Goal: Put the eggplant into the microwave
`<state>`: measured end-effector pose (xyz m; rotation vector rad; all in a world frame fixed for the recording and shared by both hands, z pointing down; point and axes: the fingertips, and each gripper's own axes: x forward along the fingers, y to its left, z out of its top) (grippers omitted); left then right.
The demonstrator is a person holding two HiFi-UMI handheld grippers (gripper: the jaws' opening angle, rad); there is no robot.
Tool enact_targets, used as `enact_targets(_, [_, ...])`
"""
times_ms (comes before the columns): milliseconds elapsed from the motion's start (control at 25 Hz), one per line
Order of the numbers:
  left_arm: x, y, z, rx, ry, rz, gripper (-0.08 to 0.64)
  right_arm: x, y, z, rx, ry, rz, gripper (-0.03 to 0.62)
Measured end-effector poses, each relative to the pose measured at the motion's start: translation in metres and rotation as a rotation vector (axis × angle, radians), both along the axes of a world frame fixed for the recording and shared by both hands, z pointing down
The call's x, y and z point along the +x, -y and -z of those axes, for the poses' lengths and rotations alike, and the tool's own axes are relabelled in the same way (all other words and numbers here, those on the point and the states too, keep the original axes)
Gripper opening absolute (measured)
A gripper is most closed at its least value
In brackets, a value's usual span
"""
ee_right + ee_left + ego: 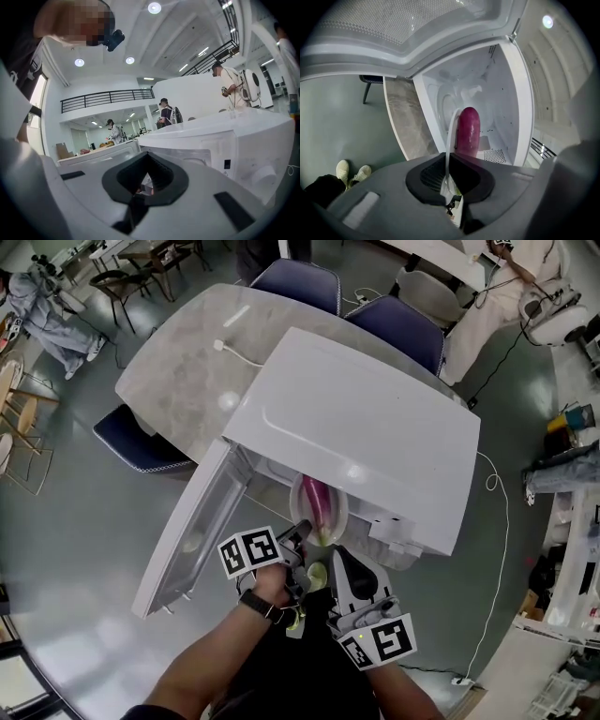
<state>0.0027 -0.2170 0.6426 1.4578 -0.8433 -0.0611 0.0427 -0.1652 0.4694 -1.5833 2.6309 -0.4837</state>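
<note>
The white microwave (361, 423) stands on a grey table (187, 362) with its door (187, 526) swung open to the left. A purple eggplant (316, 505) lies on a white plate (299, 491) held at the oven's mouth. My left gripper (304, 533) is shut on the plate's near rim. In the left gripper view the plate (451, 133) shows edge-on between the jaws of the left gripper (449, 183), with the eggplant (468, 131) in front of the white cavity (499, 98). My right gripper (340, 561) hovers just right of the plate, shut and holding nothing. The right gripper (143, 180) faces the microwave's control side (234, 145).
Two dark chairs (398, 324) stand behind the table and another (141, 442) at its left. A white cable (239, 352) lies on the tabletop and one (497, 549) trails over the floor at right. People (166, 112) stand far off. The person's shoes (351, 171) are below.
</note>
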Motion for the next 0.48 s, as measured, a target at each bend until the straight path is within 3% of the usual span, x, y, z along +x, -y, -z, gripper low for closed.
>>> enact_targets(480, [0.013, 0.032, -0.024, -0.043, -0.022, 0.033, 0.020, 0.007, 0.022, -0.012, 0.034, 0.004, -0.010, 0.003])
